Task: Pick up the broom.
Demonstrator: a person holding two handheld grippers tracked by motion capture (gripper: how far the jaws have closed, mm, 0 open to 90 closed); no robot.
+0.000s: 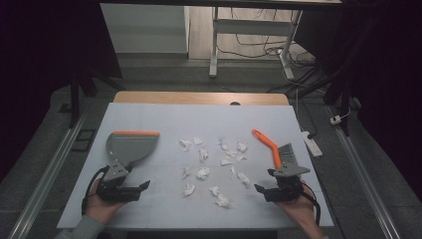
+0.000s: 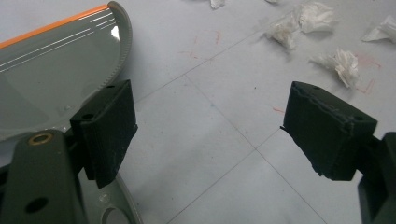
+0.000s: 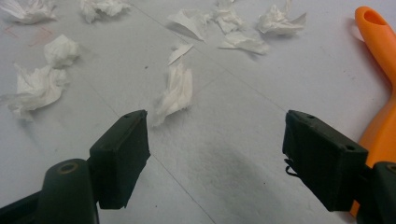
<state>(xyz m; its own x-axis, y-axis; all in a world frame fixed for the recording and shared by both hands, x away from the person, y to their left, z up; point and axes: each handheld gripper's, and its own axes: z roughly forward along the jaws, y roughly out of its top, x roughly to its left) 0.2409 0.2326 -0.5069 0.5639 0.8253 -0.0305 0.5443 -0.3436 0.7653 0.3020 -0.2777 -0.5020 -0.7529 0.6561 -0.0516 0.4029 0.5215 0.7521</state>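
A grey dustpan with an orange front lip lies on the left of the white tabletop; its pan fills the upper left of the left gripper view. An orange-handled brush with grey bristles lies on the right; its handle runs down the right edge of the right gripper view. Several crumpled white paper scraps are strewn between them. My left gripper rests open just below the dustpan, nothing between its jaws. My right gripper sits open just below the brush, also holding nothing.
The tabletop's near edge lies just under both hands. Beyond the far edge stand a white table frame, loose cables and a power strip on the floor. Metal rails flank the table.
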